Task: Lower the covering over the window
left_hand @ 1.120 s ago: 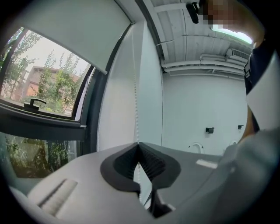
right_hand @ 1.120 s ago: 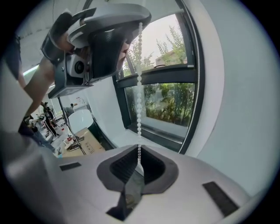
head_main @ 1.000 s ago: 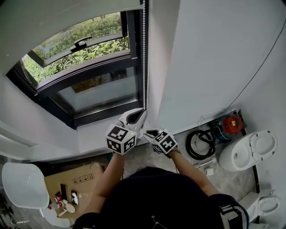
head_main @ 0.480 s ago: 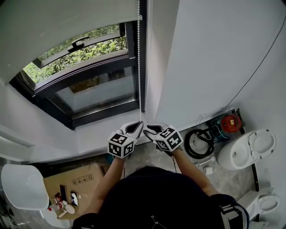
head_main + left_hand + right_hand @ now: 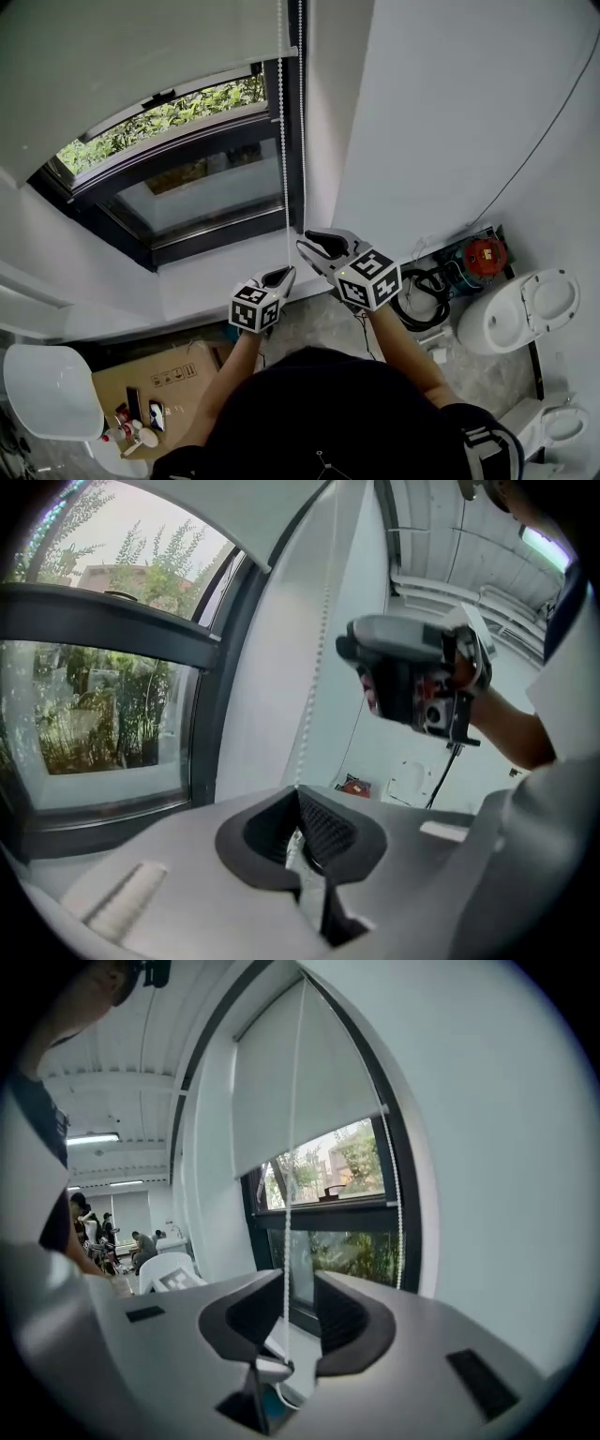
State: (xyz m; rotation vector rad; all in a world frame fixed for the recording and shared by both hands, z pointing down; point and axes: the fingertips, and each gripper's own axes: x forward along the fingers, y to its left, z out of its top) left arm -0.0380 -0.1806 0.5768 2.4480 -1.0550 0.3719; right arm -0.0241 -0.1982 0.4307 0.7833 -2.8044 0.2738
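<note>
Left gripper jaws pinching white beaded pull cord.
Right gripper higher up, jaws just opened, spread around the same cord, not pressing.

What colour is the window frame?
Black. The window frame shows best in the head view.

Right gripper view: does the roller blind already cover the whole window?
No, the roller blind stops partway down, leaving the window glass and the greenery outside uncovered below it.
</note>
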